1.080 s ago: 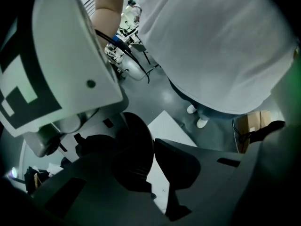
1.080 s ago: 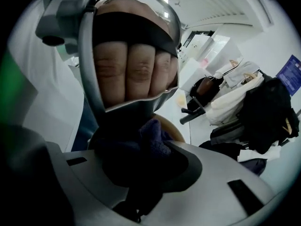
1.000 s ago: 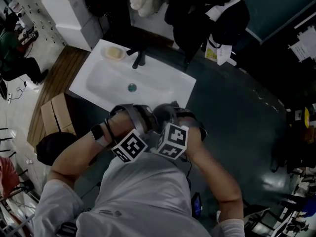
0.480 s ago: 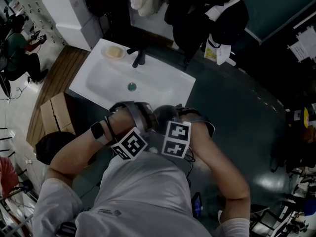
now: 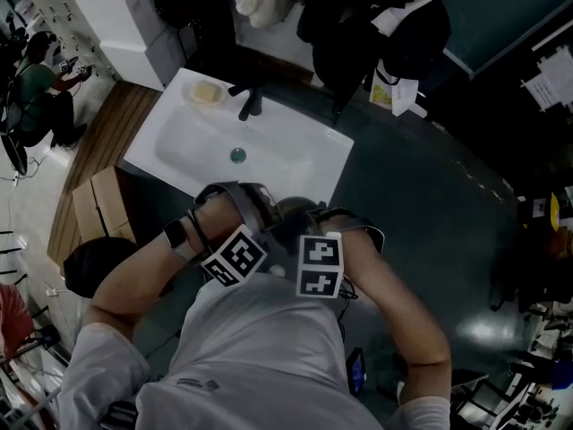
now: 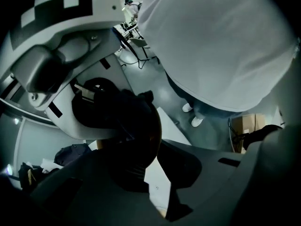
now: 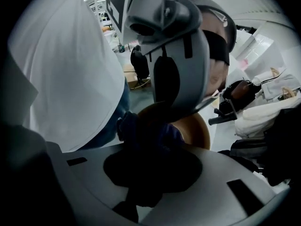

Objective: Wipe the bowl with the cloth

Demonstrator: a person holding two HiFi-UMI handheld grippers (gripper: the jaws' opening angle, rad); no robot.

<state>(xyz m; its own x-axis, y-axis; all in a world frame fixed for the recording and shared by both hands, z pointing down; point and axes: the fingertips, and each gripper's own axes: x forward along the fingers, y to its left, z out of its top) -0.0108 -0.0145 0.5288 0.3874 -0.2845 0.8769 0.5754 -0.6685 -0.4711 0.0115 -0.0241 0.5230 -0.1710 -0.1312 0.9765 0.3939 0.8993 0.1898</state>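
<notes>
Seen from above, a person in a pale shirt [image 5: 260, 348] holds both tools close to the chest, just in front of a white sink [image 5: 295, 164]. The left tool [image 6: 155, 173] appears clamped on a brown bowl [image 7: 195, 131], holding it in the air. The right tool [image 7: 146, 173] grips a dark cloth [image 7: 141, 131] pressed into the bowl, probably so wiping meets a firm hold. Beyond are a dark faucet [image 5: 249, 104], a soap dish [image 5: 204, 92], a dark green floor [image 5: 430, 204] and cardboard boxes [image 5: 98, 209].
</notes>
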